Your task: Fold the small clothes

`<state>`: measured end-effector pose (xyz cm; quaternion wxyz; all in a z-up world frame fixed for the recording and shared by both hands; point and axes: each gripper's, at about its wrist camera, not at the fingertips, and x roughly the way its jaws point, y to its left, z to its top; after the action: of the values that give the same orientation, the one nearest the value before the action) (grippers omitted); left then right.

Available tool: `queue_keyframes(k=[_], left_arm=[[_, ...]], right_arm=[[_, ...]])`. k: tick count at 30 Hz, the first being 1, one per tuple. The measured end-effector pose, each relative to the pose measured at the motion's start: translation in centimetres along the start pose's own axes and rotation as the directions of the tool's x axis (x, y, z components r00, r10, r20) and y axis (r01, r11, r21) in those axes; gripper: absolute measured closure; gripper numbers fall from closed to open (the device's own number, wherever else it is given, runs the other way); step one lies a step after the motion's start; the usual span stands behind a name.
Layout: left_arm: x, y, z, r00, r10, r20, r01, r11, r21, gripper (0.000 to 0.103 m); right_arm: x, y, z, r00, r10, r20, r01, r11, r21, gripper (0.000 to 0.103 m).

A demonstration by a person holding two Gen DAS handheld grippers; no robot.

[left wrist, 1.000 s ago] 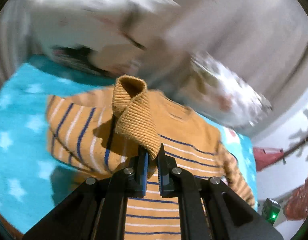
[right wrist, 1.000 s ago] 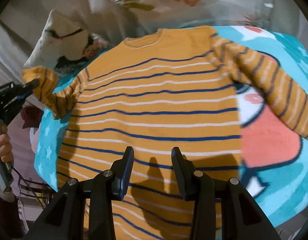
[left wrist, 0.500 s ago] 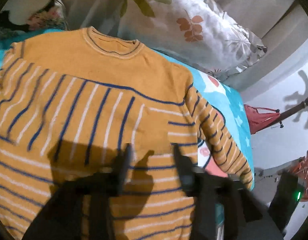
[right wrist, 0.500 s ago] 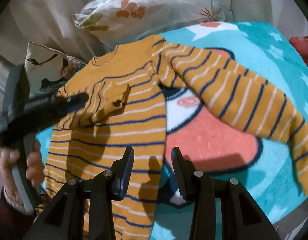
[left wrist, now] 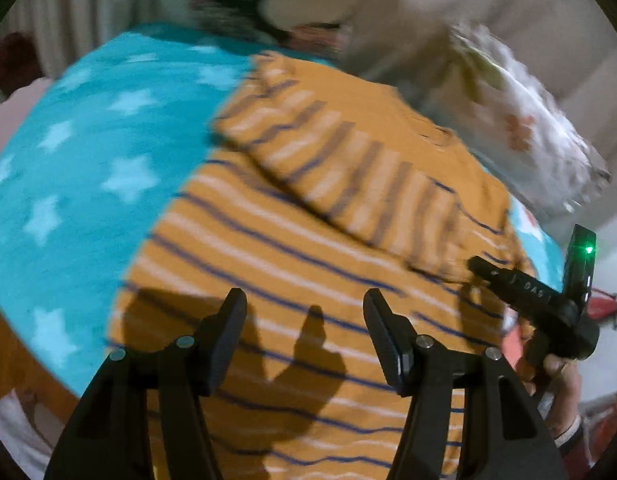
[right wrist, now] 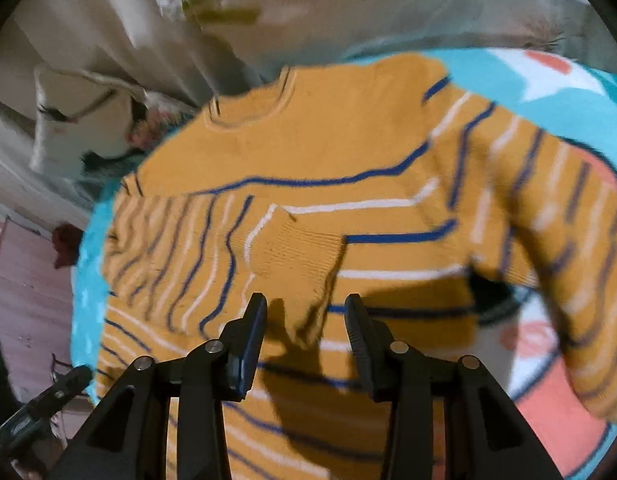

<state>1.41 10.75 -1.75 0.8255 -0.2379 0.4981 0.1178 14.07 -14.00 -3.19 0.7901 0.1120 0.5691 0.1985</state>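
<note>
1. Two hand-held grippers hover over a mustard-yellow striped sweater (right wrist: 328,152) spread flat on a turquoise star-print blanket (left wrist: 80,152).
2. Left gripper (left wrist: 304,332): jaws spread wide and holding nothing, with the sweater's striped body directly below and ahead of the fingertips.
3. One sleeve (left wrist: 348,176) lies folded across the sweater's chest (its stripes blurred in the left wrist view), ending near the right gripper (left wrist: 508,280), which enters from the right edge.
4. Right gripper (right wrist: 306,336): jaws parted and gripping nothing, with the folded sleeve's ribbed cuff (right wrist: 296,256) lying just beyond the fingertips.
5. The other sleeve (right wrist: 568,240) stretches outward to the right over the blanket.
6. Floral pillows (right wrist: 308,0) sit past the collar.
</note>
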Motion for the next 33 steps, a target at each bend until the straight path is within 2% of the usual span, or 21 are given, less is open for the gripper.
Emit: queue_keyframes(k=[1,2,3,5,9,11,15,18,22,25,28,31,33], left_arm=[[-0.3,0.9,-0.1,1.000,0.021,0.004,-0.021,1.000,-0.015,0.043],[-0.5,1.8,-0.2,0.999,0.039,0.006,-0.039,0.999,-0.033,0.043],[-0.7,2.6,-0.3,0.999,0.052,0.008,-0.052,0.998,-0.046,0.043],[-0.9,3.8,-0.5,0.996,0.091,0.015,-0.090,0.994,-0.057,0.043],[-0.4,5.9,-0.6,0.981,0.193,0.028,-0.192,0.980,-0.052,0.043],[0.6,7.2,-0.7,0.972,0.236,0.005,-0.235,0.970,-0.059,0.043],[2.5,8.8,-1.0,0.958,0.283,-0.052,-0.286,0.955,-0.079,0.043],[2.6,10.3,-1.1,0.966,0.253,-0.062,-0.259,0.957,-0.130,0.043],[1.7,10.7,-0.8,0.962,0.266,-0.067,-0.273,0.951,-0.145,0.043],[0.2,10.2,-0.8,0.971,0.234,-0.048,-0.239,0.960,-0.146,0.043],[-1.2,8.5,-0.8,0.978,0.209,-0.021,-0.209,0.970,-0.121,0.043],[-1.6,6.3,-0.7,0.983,0.182,-0.009,-0.183,0.980,-0.076,0.043],[-1.9,4.2,-0.7,0.985,0.172,-0.002,-0.172,0.985,-0.023,0.043]], right_arm=[[0.5,0.2,0.2,1.000,0.002,-0.003,-0.002,1.000,-0.001,0.067],[0.6,0.5,0.4,1.000,0.013,0.002,-0.013,1.000,-0.007,0.091],[0.7,0.7,0.7,0.998,0.056,-0.013,-0.056,0.998,-0.012,0.095],[0.0,0.9,1.2,0.998,0.061,0.017,-0.061,0.998,-0.027,0.096],[-1.5,-0.2,2.4,0.998,0.003,0.069,-0.003,1.000,-0.002,0.096],[-1.4,-1.1,2.8,0.996,-0.048,0.073,0.047,0.999,0.010,0.096],[-1.2,-2.0,2.4,0.996,-0.058,0.061,0.057,0.998,0.017,0.091],[-1.9,-2.3,1.6,0.993,-0.097,0.074,0.095,0.995,0.020,0.089],[-3.2,-4.0,1.2,0.989,-0.120,0.087,0.115,0.992,0.060,0.089],[-4.8,-4.2,0.8,0.985,-0.118,0.129,0.109,0.991,0.079,0.089],[-5.9,-3.5,0.2,0.985,-0.047,0.164,0.035,0.997,0.073,0.089],[-4.8,-2.0,-0.6,0.990,0.038,0.134,-0.044,0.998,0.046,0.089],[-3.3,-0.9,-0.8,0.993,0.054,0.110,-0.057,0.998,0.030,0.089]])
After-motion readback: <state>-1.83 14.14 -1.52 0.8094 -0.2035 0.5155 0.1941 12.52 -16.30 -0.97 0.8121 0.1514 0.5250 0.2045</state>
